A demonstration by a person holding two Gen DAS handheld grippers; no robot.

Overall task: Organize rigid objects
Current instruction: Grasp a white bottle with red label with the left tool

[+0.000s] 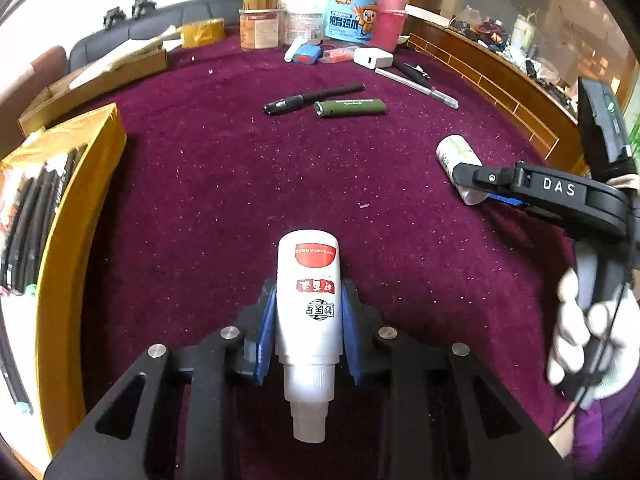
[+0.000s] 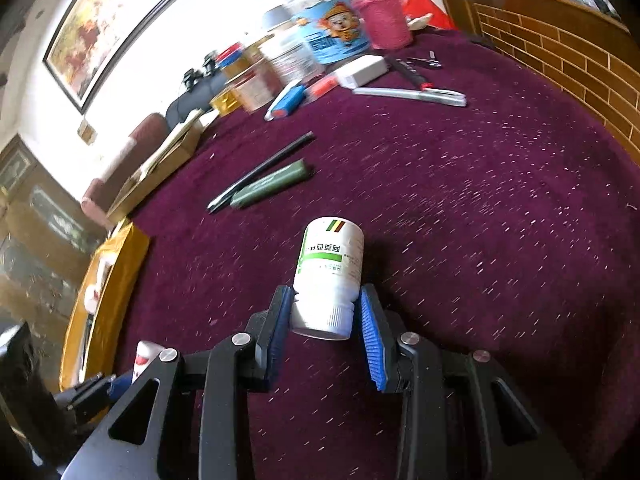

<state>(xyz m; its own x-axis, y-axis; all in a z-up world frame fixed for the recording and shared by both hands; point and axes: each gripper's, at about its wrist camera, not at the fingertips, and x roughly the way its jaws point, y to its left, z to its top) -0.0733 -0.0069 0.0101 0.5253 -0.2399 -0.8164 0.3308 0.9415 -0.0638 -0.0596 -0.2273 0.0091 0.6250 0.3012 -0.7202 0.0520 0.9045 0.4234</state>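
My left gripper point(image 1: 308, 300) is shut on a white bottle with a red label point(image 1: 309, 300), cap end toward the camera, held above the purple cloth. My right gripper point(image 2: 326, 304) is shut on the cap end of a white pill bottle with a green label point(image 2: 330, 276); the blue pads touch its sides. In the left wrist view the right gripper point(image 1: 472, 184) shows at the right with that pill bottle point(image 1: 456, 156). A black pen point(image 1: 312, 98) and a green tube point(image 1: 350, 108) lie side by side farther back.
A yellow box point(image 1: 80, 184) with dark items stands at the left. Jars, a blue tub point(image 1: 352, 12) and a pink bottle point(image 1: 390, 20) crowd the far edge, with a white charger point(image 1: 374, 57) and pens point(image 1: 416, 82) nearby. A wooden rail point(image 1: 500, 80) borders the right.
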